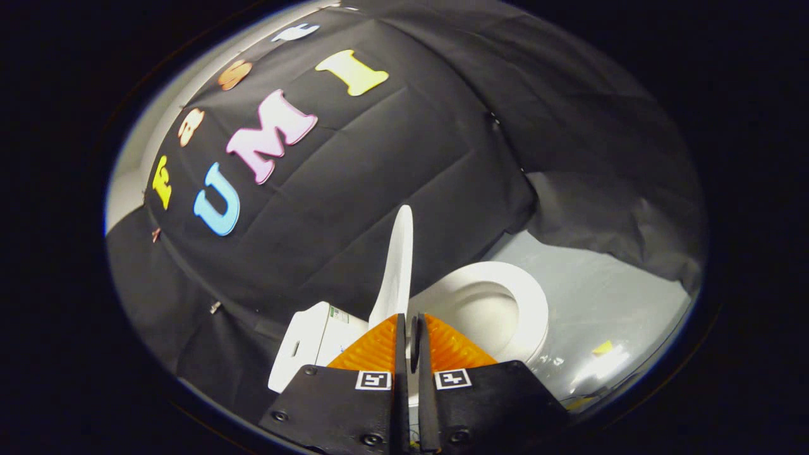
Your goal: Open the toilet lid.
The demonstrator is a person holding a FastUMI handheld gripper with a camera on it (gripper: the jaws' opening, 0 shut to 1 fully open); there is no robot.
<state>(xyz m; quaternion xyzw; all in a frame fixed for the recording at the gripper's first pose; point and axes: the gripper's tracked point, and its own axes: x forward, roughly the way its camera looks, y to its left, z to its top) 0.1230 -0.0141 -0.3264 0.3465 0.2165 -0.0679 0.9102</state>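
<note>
The white toilet lid [398,265] stands raised and nearly upright. I see it edge-on, between the tank [310,344] and the open seat ring [524,303]. The bowl opening lies uncovered to the right of the lid. My gripper [411,328] sits just in front of the lid's lower end, whose base is hidden behind the fingertips [379,347]. The fingers stand together with only a thin slit between them. A sliver of white shows through the slit, and I see nothing clearly pinched there.
Black cloth walls close in behind and to both sides of the toilet. A pale glossy floor [607,297] spreads to the right of the bowl, with a small yellow scrap [602,347] lying on it.
</note>
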